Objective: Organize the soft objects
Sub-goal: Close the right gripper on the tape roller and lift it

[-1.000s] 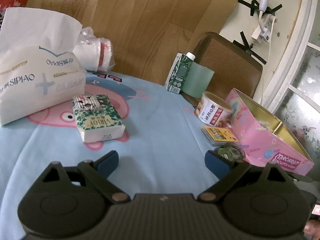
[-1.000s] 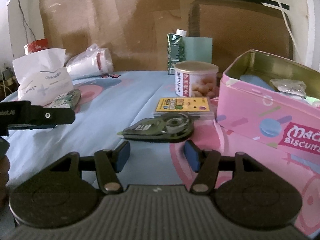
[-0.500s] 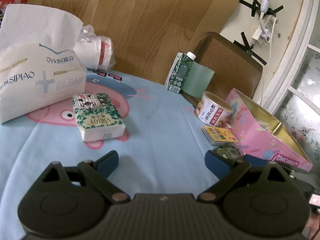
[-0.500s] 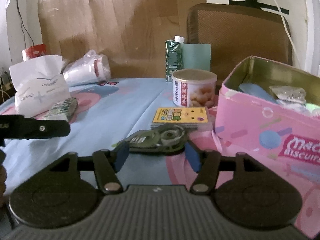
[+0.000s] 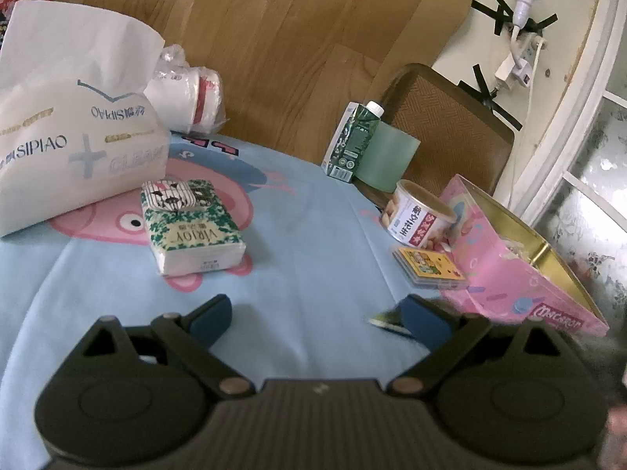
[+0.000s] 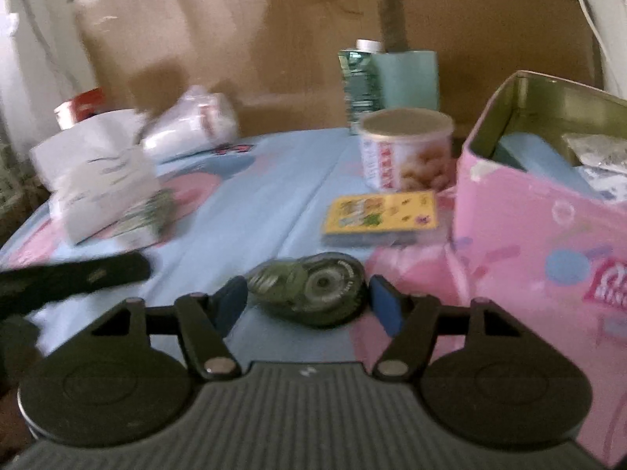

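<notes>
A dark green correction tape dispenser (image 6: 309, 290) lies on the blue tablecloth, between the fingers of my right gripper (image 6: 307, 293). The jaws are closing and the blue pads stand just off its two ends. In the left wrist view only the dispenser's tip (image 5: 386, 319) shows, blurred, beside the right finger. My left gripper (image 5: 315, 309) is open over bare cloth with nothing between its fingers. Ahead of it to the left lie a green pocket tissue pack (image 5: 192, 231) with a small striped pouch (image 5: 168, 196) on top, and a large white tissue pack (image 5: 78, 149).
An open pink biscuit tin (image 6: 529, 235) stands at the right, with a yellow card box (image 6: 380, 215) and a snack can (image 6: 405, 152) beside it. A green carton (image 5: 352, 141), a pale green cup (image 5: 388, 156) and wrapped paper cups (image 5: 188, 94) sit at the back. A chair (image 5: 450, 133) stands behind the table.
My right gripper has come forward so the tape dispenser, earlier ahead of its fingertips, now sits between them. The jaws stand wider than before. The left gripper has stayed put.
</notes>
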A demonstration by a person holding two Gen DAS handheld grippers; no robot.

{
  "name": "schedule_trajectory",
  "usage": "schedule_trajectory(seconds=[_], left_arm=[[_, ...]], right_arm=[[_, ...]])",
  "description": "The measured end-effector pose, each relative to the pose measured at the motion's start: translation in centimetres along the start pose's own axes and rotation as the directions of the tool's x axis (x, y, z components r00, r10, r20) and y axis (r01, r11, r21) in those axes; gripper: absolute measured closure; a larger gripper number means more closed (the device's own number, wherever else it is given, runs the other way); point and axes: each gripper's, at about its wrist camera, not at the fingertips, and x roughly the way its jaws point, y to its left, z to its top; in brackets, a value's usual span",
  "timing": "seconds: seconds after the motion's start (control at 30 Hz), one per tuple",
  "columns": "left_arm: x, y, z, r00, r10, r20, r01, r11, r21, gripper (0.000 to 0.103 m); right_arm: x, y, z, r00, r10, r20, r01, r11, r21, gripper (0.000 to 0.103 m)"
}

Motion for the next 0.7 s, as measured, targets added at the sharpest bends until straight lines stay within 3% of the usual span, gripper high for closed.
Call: schedule_trajectory(seconds=[0.13, 0.2, 0.27, 0.37, 0.43, 0.53, 0.57, 0.6, 0.63, 0.7], left_arm=[[0.0, 0.1, 0.1, 1.000, -0.004, -0.002, 0.004, 1.000, -0.009, 0.006], [0.0, 0.1, 0.0, 1.000, -0.005, -0.003, 0.005, 1.000, -0.010, 0.006], [0.0, 0.2, 0.1, 1.000, -0.006, -0.006, 0.006, 1.000, -0.010, 0.006], [0.2, -0.1, 0.2, 1.000, -0.012, -0.026, 0.012, 1.000, -0.003, 0.007], [0.2, -0.6, 0.3, 0.998, -0.035, -0.058, 0.036, 0.999, 0.001, 0.013], [0.6, -1.8, 0.6, 0.985, -0.125, -0.117, 0.122, 0.992, -0.025, 0.019], [1.0, -2.4, 0.7, 0.980, -0.134, -0.145, 0.131, 0.991, -0.027, 0.022], [1.6, -2.8, 0.7, 0.975, -0.137, -0.173, 0.134, 0.990, -0.034, 0.023], [1.9, -3.3, 0.7, 0.975, -0.133, -0.177, 0.129, 0.991, -0.032, 0.023], [2.6, -4.0, 0.7, 0.970, -0.146, -0.196, 0.142, 0.989, -0.035, 0.026]], right_arm=[[-1.4, 2.0, -1.9, 0.997, 0.072, -0.024, -0.075, 0.990, -0.116, 0.028], [-1.9, 2.9, -2.3, 0.999, 0.040, 0.012, -0.036, 0.974, -0.223, 0.019], [-1.5, 3.4, -2.0, 0.999, -0.018, 0.044, 0.030, 0.955, -0.296, 0.017], [0.0, 2.8, -0.8, 0.999, -0.024, 0.041, 0.036, 0.946, -0.321, 0.017], [1.5, 2.3, -0.2, 0.999, -0.038, 0.009, 0.039, 0.943, -0.330, 0.019], [2.4, 1.3, -0.1, 1.000, -0.002, -0.028, -0.007, 0.952, -0.305, 0.028], [2.3, 1.2, -0.2, 1.000, 0.016, -0.025, -0.022, 0.959, -0.284, 0.034], [2.0, 1.4, -0.5, 1.000, 0.018, -0.014, -0.021, 0.958, -0.287, 0.047], [1.6, 1.5, -0.8, 1.000, 0.031, -0.008, -0.032, 0.957, -0.287, 0.051], [0.6, 1.9, -1.7, 0.999, 0.033, 0.015, -0.027, 0.961, -0.277, 0.051]])
